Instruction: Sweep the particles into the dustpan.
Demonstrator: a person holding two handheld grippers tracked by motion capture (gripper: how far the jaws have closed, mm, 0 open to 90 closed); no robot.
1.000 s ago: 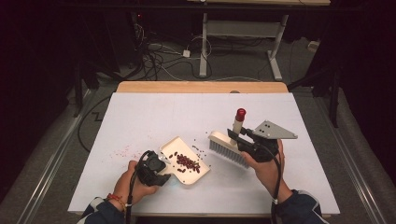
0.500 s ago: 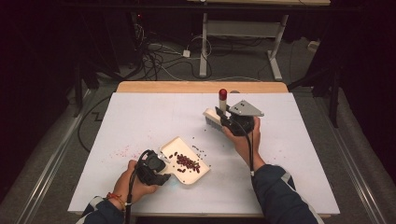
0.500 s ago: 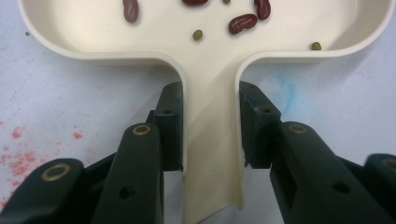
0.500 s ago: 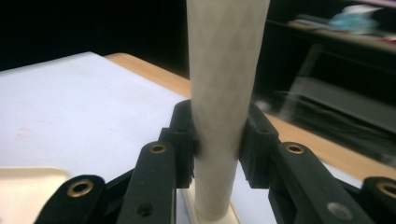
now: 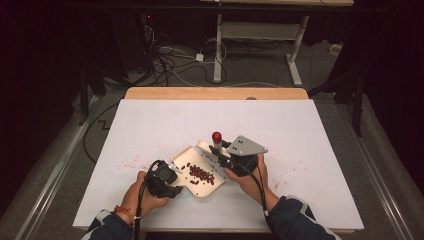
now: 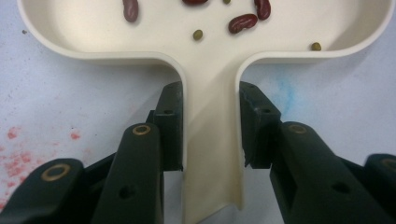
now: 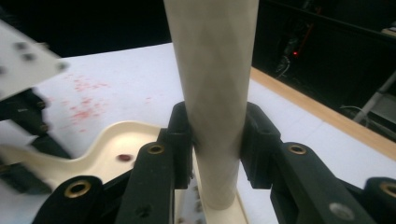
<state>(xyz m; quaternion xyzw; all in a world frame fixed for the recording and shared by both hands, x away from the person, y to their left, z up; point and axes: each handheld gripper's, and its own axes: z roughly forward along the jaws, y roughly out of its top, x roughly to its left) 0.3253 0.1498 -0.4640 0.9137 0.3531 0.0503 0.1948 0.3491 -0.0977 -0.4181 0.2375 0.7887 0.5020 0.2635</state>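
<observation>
While your left gripper (image 6: 210, 135) clamped the dustpan's (image 6: 210, 74) handle, your right gripper (image 7: 215, 135) gripped the brush's (image 7: 212, 84) handle, beans (image 5: 201, 173) lying in the pan.

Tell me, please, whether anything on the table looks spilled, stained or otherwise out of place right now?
Reddish specks stain the white table left of the dustpan, around, with fainter ones to the right near; a blue smudge sits beside the pan's handle. The beans lie inside the pan; none seems spilled.
</observation>
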